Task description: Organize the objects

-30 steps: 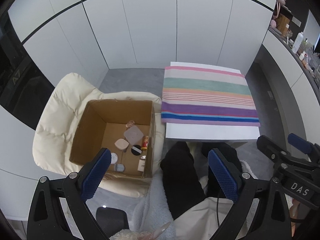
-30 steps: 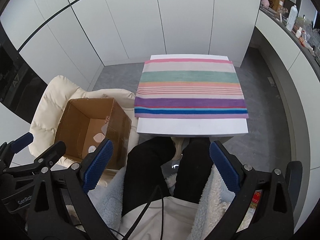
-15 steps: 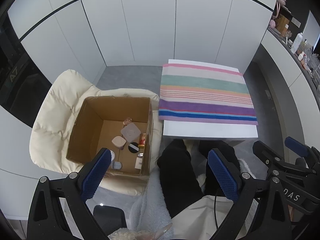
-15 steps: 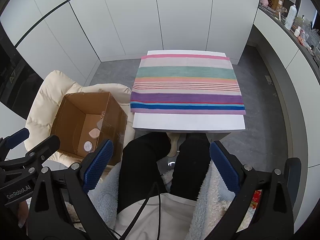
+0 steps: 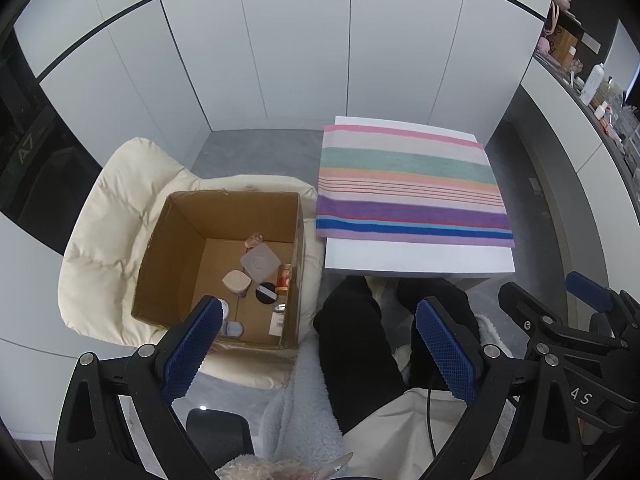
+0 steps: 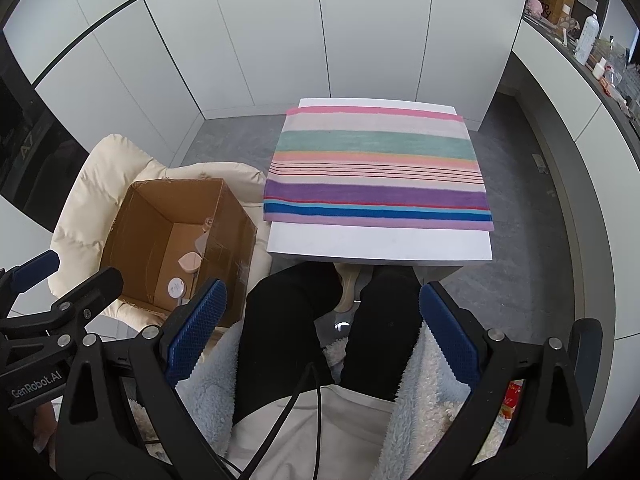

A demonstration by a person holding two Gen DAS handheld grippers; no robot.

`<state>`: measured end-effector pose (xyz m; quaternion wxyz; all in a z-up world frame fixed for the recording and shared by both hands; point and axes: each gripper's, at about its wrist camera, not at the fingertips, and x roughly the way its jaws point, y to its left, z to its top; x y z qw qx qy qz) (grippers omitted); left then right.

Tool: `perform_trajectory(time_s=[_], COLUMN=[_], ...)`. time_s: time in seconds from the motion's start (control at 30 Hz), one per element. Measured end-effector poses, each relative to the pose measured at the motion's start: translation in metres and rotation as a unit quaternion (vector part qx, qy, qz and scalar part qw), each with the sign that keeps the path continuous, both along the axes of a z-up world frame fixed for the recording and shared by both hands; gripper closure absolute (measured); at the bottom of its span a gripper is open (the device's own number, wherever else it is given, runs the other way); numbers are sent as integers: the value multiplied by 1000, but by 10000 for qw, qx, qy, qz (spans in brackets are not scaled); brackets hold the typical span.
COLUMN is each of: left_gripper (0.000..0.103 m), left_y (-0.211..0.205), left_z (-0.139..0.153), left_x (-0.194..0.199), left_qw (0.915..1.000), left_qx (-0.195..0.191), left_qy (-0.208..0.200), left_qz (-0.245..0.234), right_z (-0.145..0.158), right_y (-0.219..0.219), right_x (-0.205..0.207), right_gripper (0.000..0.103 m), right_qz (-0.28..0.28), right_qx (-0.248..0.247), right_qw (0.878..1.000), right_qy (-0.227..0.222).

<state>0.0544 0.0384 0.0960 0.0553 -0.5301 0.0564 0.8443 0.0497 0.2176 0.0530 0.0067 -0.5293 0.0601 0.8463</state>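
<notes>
An open cardboard box [image 5: 172, 264] [image 6: 136, 220] stands on a cream padded chair [image 5: 104, 216] to the left of a small white table [image 5: 416, 256] [image 6: 380, 246]. Inside it lie several small items: a grey square lid [image 5: 260, 261], a pink compact [image 5: 237, 281], a black round compact [image 5: 266, 292], a small red bottle [image 5: 284, 277]. A striped cloth [image 5: 412, 188] [image 6: 376, 168] covers the table. My left gripper [image 5: 320, 348] is open and empty, high above the box's near right corner. My right gripper [image 6: 320, 328] is also open and empty over the person's lap.
The person's black-trousered legs [image 6: 288, 320] reach under the table, with a fleece jacket [image 6: 212, 380] at the sides. White cabinet doors [image 6: 320, 32] form the far wall. A counter with bottles [image 6: 588, 40] runs along the right. Grey floor [image 6: 532, 264] surrounds the table.
Both grippers have drifted slightly back and up, so box and table sit a little higher in the views. Both stay open and empty.
</notes>
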Motion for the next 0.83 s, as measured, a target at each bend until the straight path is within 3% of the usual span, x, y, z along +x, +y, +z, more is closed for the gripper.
perform_trajectory(time_s=[0.83], left_gripper=[5], left_y=[2], left_z=[-2], left_x=[1], left_qw=[10000], left_qx=[-19], left_qy=[-11], left_qz=[-19], right_z=[-3], right_y=[0], right_x=[2], right_gripper=[4], right_qz=[50], right_qx=[-9], right_qw=[10000], right_qy=[-33])
